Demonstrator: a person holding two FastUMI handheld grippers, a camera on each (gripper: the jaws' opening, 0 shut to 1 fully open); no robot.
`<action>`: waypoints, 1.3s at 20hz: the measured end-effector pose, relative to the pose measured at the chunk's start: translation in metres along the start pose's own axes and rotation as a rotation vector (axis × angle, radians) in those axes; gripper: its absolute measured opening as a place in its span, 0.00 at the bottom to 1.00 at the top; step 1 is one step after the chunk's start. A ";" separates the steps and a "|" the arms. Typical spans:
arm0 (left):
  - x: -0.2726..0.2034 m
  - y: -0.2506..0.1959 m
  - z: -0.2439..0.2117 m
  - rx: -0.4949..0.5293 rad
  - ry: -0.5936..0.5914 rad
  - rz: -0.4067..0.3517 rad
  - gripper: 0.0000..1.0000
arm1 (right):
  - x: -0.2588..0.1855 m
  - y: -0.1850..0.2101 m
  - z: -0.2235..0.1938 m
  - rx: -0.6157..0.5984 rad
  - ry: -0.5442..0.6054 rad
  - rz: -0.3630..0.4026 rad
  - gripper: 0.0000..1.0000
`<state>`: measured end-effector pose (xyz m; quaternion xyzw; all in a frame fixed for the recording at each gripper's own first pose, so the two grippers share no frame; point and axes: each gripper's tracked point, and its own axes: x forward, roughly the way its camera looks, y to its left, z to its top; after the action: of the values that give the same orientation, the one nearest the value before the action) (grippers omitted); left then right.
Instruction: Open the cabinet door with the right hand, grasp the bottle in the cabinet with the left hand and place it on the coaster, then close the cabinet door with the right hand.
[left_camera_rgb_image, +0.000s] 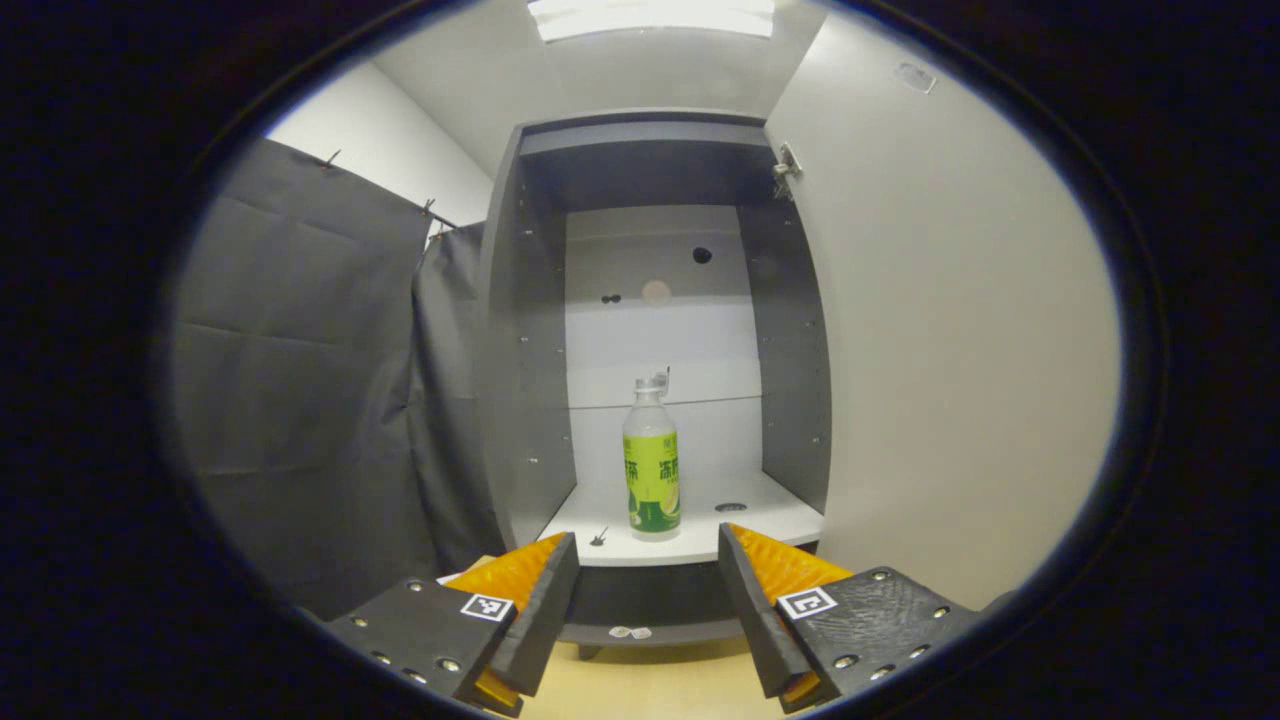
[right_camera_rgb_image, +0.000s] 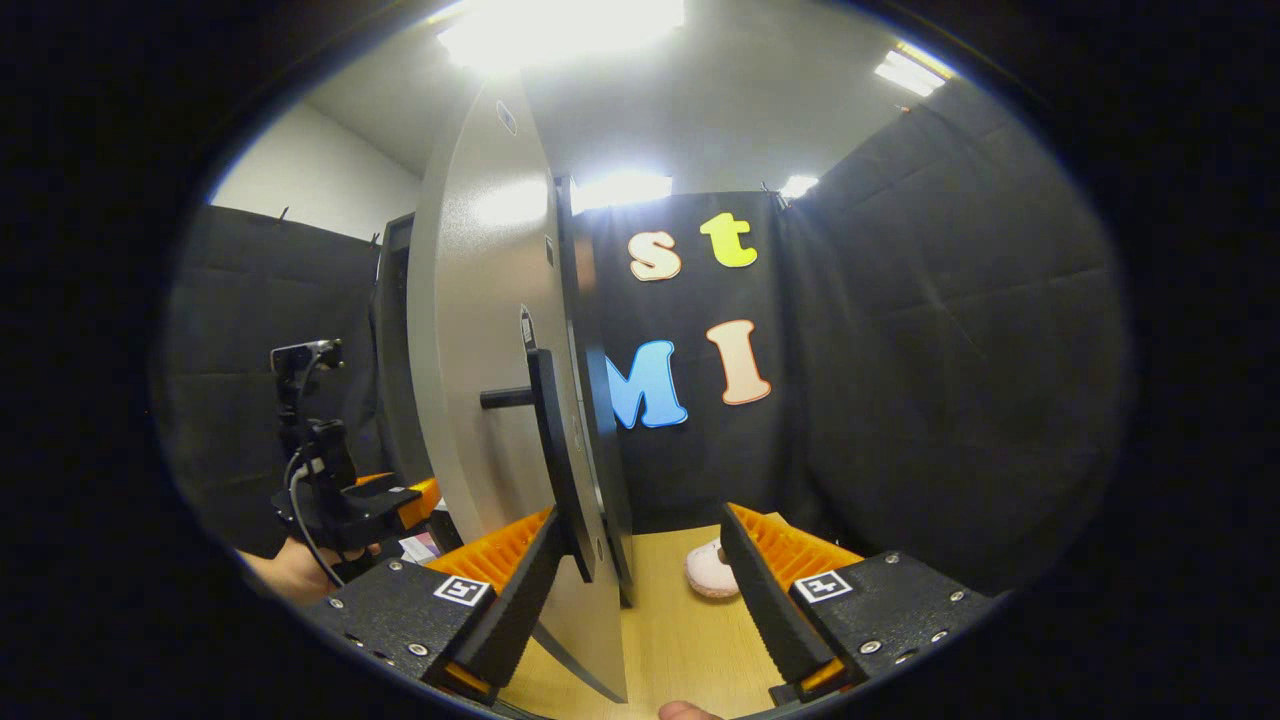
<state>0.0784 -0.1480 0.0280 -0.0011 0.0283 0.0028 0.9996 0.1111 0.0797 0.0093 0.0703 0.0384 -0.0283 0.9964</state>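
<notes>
With the cabinet door (left_camera_rgb_image: 950, 330) swung open, the left gripper (left_camera_rgb_image: 648, 600) is facing the bottle (left_camera_rgb_image: 652, 465) wide-jawed and should be centring on its body.

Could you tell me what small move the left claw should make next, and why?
Probably ease the left claw straight forward into the cabinet toward the bottle. The door already stands open, the bottle stands upright on the shelf and lines up with the gap between the open fingers, which are not yet around it.
</notes>
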 end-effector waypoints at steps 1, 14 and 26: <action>0.011 -0.002 0.001 0.009 -0.005 -0.009 0.80 | -0.005 -0.004 -0.007 -0.018 0.018 -0.016 0.96; 0.139 -0.012 -0.026 0.062 0.013 -0.044 0.80 | -0.008 -0.048 -0.122 -0.055 0.313 -0.312 0.97; 0.217 -0.004 -0.031 0.054 -0.025 -0.046 0.80 | 0.012 -0.050 -0.165 -0.014 0.389 -0.419 0.92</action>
<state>0.2929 -0.1504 -0.0150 0.0255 0.0157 -0.0207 0.9993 0.1078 0.0533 -0.1618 0.0579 0.2427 -0.2191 0.9433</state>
